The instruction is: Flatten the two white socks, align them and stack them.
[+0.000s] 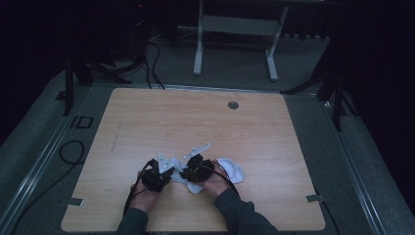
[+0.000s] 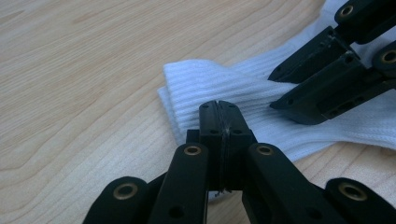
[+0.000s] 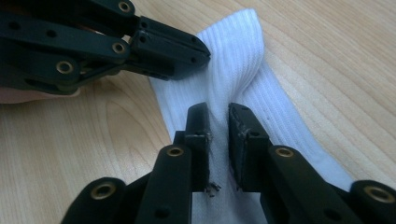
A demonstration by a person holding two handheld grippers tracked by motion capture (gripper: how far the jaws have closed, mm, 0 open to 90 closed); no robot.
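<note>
A white ribbed sock point(image 1: 231, 171) lies flat near the front edge of the wooden table point(image 1: 195, 117). In the right gripper view my right gripper point(image 3: 217, 116) has its jaws a narrow gap apart, with a raised ridge of the sock point(image 3: 243, 60) pinched between the pads. My left gripper point(image 2: 218, 112) is shut, its tips resting over the sock's cuff point(image 2: 196, 79). Whether it has caught any fabric I cannot tell. The two grippers face each other tip to tip, left gripper point(image 1: 171, 172) and right gripper point(image 1: 184, 172). A person's hands hold both.
A round grommet hole point(image 1: 233, 105) sits near the table's far edge. Beyond it stands the white frame of another table point(image 1: 235, 39). A black cable loop point(image 1: 71, 152) lies on the floor at the left. Bare wood stretches behind and beside the sock.
</note>
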